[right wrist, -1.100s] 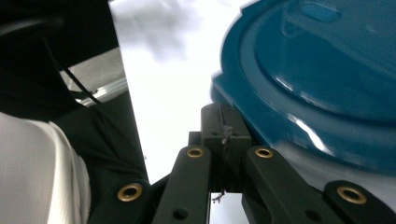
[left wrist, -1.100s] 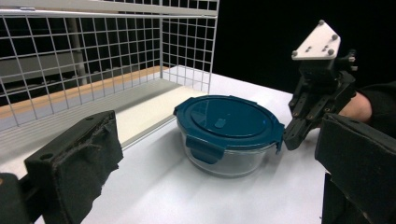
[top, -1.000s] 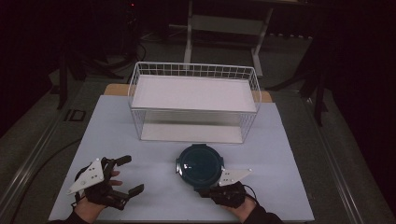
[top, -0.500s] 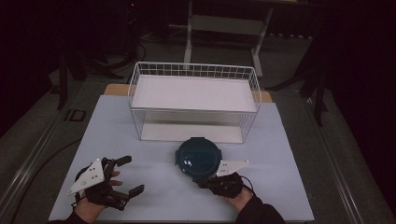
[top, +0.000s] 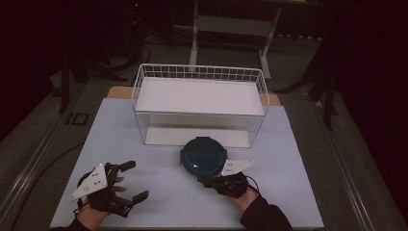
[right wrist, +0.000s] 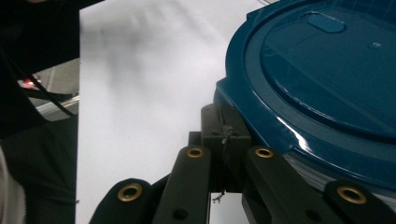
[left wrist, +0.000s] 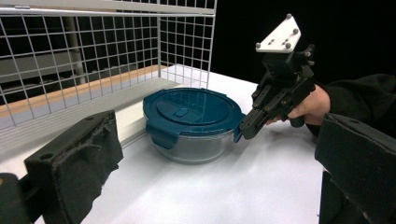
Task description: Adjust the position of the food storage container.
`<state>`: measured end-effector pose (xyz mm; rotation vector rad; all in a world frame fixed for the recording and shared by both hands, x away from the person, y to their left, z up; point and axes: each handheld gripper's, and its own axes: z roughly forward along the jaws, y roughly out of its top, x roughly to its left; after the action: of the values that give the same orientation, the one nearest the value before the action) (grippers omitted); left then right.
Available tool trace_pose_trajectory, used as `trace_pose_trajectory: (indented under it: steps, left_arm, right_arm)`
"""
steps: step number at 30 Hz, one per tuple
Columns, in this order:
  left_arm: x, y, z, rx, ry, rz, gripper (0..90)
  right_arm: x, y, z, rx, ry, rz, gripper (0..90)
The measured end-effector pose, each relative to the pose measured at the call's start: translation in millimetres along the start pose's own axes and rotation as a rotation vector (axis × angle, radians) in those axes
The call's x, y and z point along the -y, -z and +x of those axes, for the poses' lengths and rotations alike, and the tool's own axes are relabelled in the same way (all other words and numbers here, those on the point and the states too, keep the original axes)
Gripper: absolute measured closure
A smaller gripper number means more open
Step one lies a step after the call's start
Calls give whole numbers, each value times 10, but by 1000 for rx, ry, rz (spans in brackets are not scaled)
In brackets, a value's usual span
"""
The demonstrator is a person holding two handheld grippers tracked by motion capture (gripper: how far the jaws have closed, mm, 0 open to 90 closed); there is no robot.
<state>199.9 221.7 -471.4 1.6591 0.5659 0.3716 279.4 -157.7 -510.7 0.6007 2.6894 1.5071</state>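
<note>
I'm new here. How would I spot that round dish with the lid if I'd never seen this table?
Find the white wire basket at the back of the table. Just in front of its near side sits a round glass dish with a dark teal lid. It is the only coloured, round thing there, and the right tool touches its rim.
</note>
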Motion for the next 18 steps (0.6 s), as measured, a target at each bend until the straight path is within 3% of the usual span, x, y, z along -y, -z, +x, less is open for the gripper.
trace_pose_trajectory:
  steps: [3,7,11,15,16,18]
  left_arm:
    - [1,-17,-8,3,-2,6,5]
    - [0,-47,-17,6,1,13,5]
    - [-26,-101,-30,12,-8,36,5]
    - [-75,-178,-38,9,-6,62,5]
    - [-92,-200,-37,9,-6,71,5]
    - [-132,-248,-38,4,-12,81,5]
  right_arm:
    - [-21,35,15,-20,-16,-27,900]
    - [-85,146,64,2,5,-60,896]
    - [-133,301,101,28,24,-100,833]
    - [-148,413,97,53,6,-148,612]
    - [-145,434,94,59,-2,-168,494]
    - [-137,468,82,96,-13,-194,372]
